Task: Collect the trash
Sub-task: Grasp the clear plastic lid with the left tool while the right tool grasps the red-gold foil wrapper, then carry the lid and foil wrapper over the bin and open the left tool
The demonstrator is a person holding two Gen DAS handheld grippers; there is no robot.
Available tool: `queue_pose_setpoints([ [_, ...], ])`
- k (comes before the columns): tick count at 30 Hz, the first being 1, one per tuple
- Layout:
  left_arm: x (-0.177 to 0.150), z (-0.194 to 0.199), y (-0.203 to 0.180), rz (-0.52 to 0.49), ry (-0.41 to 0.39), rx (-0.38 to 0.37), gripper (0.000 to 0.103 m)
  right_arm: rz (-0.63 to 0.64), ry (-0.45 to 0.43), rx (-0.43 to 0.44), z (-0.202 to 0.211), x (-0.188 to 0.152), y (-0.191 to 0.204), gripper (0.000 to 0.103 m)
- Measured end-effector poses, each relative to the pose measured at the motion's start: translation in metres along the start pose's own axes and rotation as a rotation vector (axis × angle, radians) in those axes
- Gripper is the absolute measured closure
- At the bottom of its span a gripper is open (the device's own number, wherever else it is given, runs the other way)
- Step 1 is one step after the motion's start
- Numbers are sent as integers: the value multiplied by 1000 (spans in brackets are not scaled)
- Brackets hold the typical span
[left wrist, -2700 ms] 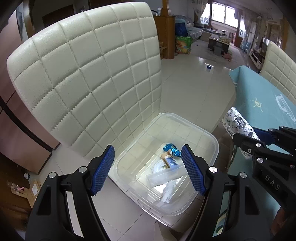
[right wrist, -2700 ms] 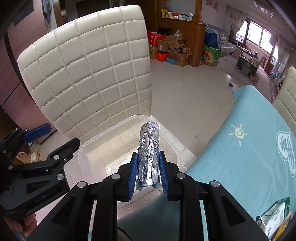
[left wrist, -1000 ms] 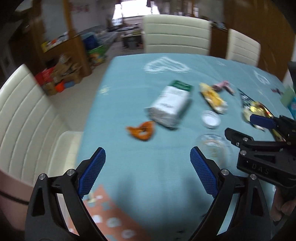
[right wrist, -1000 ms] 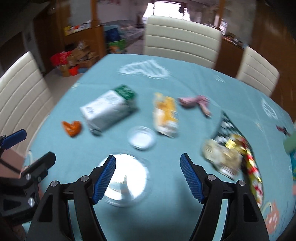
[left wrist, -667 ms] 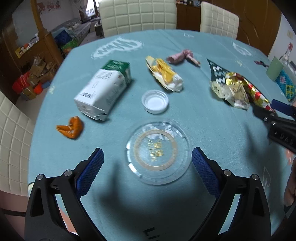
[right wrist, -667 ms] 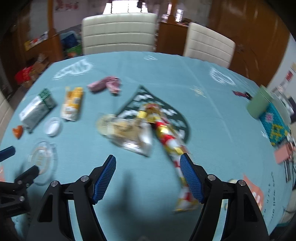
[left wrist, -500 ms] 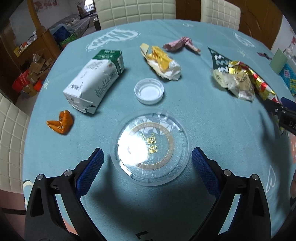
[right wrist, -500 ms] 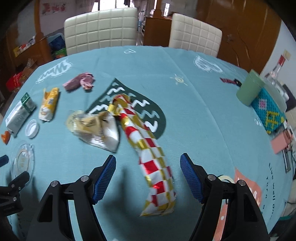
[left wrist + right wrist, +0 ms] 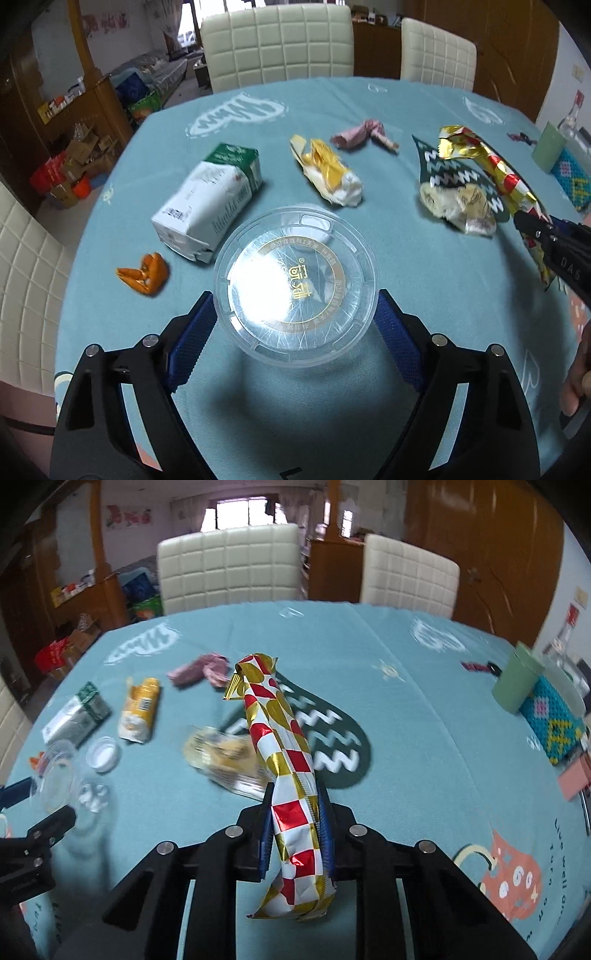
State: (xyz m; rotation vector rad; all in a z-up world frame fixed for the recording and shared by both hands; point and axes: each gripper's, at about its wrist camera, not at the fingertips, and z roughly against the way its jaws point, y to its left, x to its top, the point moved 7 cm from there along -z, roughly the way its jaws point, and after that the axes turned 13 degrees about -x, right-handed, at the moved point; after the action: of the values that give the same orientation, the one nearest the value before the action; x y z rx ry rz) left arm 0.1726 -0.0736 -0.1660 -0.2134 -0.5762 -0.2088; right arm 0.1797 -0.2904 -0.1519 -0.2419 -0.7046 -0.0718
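Two tongs work at once: the right tongs [image 9: 293,827] are closing, pads already pinching a red-and-gold foil wrapper [image 9: 286,746] that rises ahead of them, while the left tongs [image 9: 295,328] are closing wide around a clear plastic lid [image 9: 296,284] over the table [image 9: 424,280]. Best practice: squeeze the lid's rim evenly before carrying.

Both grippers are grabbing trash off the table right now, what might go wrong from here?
1. The clear lid is gripped only at its rim as the left gripper closes; it may pop out.
2. The foil wrapper is pinched near one end by the closing right gripper; its long free end may snag the crumpled bag.
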Motion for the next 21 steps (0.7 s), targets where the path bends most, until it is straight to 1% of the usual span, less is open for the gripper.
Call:
queue_pose_setpoints([
  [5, 3, 19, 20, 23, -45, 25, 19, 72, -27, 83, 23, 6, 45, 82],
  [9, -3, 32, 47, 61, -63, 59, 19, 150, -46, 149, 40, 6, 91, 82],
  [12, -11, 43, 68, 99, -71, 84, 19, 204, -58, 194, 50, 6, 122, 82],
  [21, -41, 79, 143, 227, -100, 189, 19, 354, -86, 328, 79, 5, 218, 82],
])
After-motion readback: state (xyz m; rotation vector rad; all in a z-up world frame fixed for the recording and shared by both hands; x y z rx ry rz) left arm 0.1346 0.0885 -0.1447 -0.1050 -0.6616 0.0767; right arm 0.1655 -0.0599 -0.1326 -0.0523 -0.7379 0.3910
